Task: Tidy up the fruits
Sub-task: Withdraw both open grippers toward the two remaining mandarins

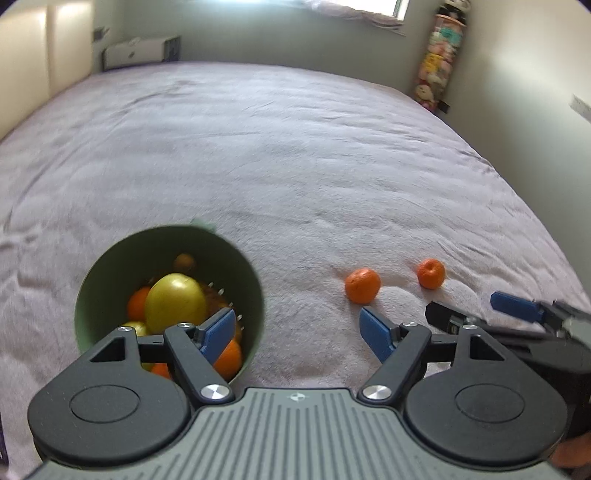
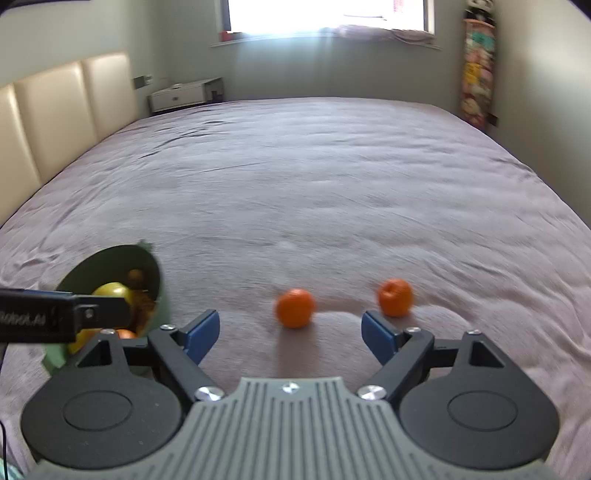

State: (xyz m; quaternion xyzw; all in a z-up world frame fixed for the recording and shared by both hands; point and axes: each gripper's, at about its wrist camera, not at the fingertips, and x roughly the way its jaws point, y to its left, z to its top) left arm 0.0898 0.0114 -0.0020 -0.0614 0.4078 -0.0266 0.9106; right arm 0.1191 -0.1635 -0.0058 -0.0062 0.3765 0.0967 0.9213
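Two grippers, left (image 1: 297, 334) and right (image 2: 290, 334), gape wide, both empty. At ten o'clock, one green bowl (image 1: 236, 258) on the bed (image 1: 295, 166) holds a yellow apple (image 1: 175, 306) and several oranges, partly hidden and blurred. At one o'clock, two loose oranges (image 2: 295, 307) (image 2: 395, 297) lie well apart from it.

You're working in a home bedroom: you're looking across a wide bed (image 2: 332, 177) under a mauve cover, a cream padded headboard (image 2: 62, 107) running along its left side. A low white cabinet (image 2: 184, 96) is sitting by the far wall, daylight is pouring through the window (image 2: 325, 14), and soft toys (image 2: 476, 74) are hanging stacked in the right corner.
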